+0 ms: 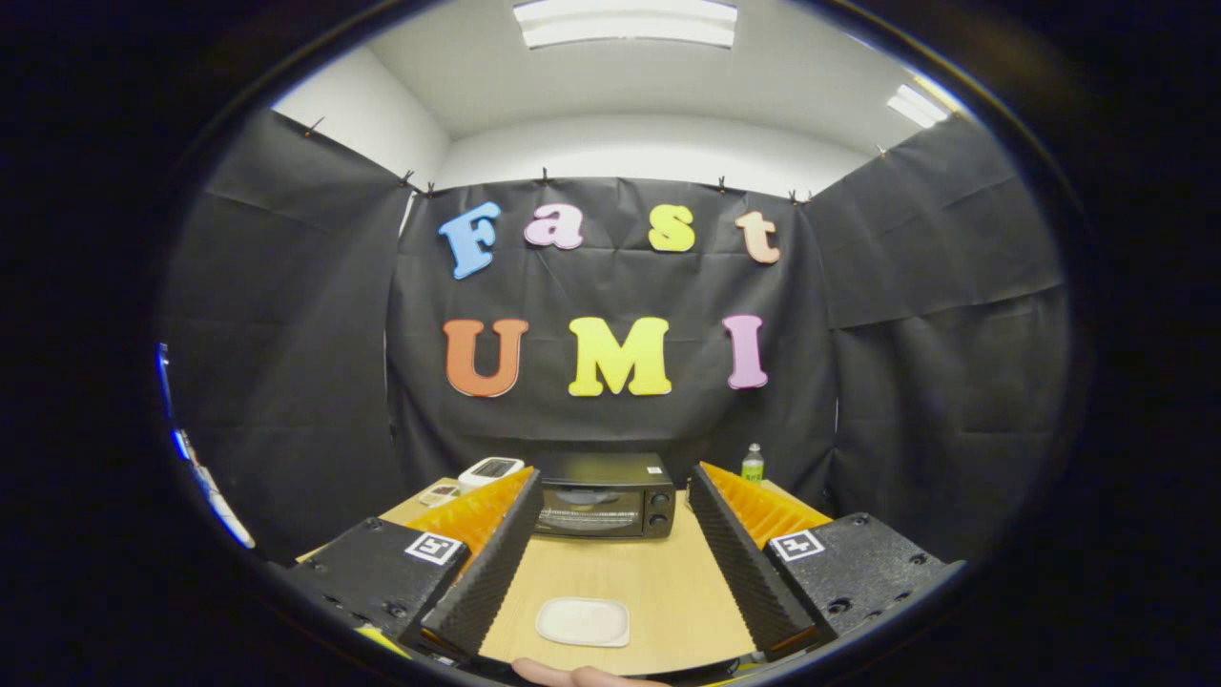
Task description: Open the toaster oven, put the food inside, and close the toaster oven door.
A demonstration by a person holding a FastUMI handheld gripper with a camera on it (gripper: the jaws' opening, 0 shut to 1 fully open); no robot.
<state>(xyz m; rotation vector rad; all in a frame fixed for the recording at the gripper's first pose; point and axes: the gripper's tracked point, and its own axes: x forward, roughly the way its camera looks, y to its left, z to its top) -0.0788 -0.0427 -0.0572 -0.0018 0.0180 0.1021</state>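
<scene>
The hand-held gripper is held wide apart, empty. The oven, door closed, is seen straight ahead beyond the fingers, across the table; a plate lies between them.

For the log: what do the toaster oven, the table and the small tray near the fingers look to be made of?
Toaster oven: black, probably painted metal with a glass door, since a rack shows through it. Table: light wood or wood-look laminate, matte, with faint grain. Tray: off-white, smooth with rounded corners, plastic or ceramic; cannot tell which. The gripper is open, with the tray between its fingers and the oven beyond them.
</scene>
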